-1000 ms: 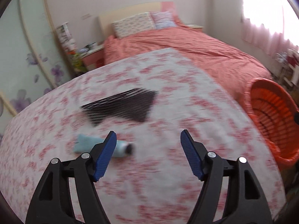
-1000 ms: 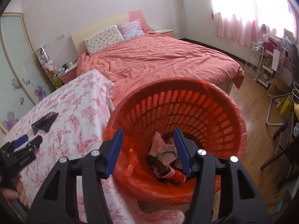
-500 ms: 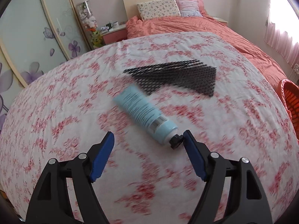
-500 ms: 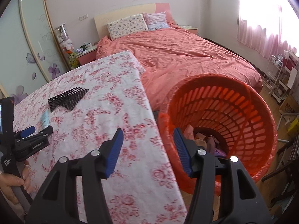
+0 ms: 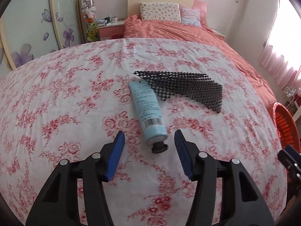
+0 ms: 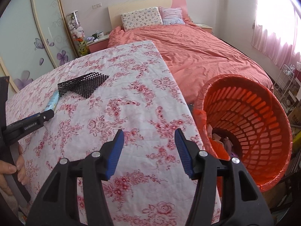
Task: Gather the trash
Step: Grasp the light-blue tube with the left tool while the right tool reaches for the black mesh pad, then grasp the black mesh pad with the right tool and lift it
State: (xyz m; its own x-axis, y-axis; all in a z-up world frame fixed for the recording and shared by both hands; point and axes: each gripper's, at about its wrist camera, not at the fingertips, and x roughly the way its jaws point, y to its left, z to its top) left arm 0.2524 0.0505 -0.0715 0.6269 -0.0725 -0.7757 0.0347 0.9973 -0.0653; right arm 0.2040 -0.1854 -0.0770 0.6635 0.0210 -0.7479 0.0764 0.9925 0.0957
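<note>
1. The bed (image 6: pixel 197 56), salmon-covered, runs behind the table to the headboard; its near part is hidden by the table in the left view.
2. The table (image 5: pixel 75 103), under a pink-flowered cloth, fills both views. Its right edge drops off beside the basket, and the far edge meets the bed. Wide bare cloth lies left of the tube and around the right gripper.
3. The basket (image 6: pixel 263 98), orange with a red liner, stands tilted just off the table's right edge, mouth toward the camera. Scraps lie at its bottom, too dark to identify. In the left view only a sliver shows at the frame edge.
4. The left gripper (image 5: pixel 149 139) hangs low over the cloth, jaws spread wide and grasping nothing; the tube's cap sits between its tips.
5. The right gripper (image 6: pixel 149 138) hovers near the table's right edge, jaws likewise apart and empty, just beside the basket's rim.
6. The mesh (image 5: pixel 188 86), a black netted scrap, lies flat beyond the tube, one corner touching the tube's far end.
7. The tube (image 5: pixel 147 109), pale blue with a black cap, lies on the cloth, cap toward the left gripper. In the right view its lower end is hidden behind that gripper.
</note>
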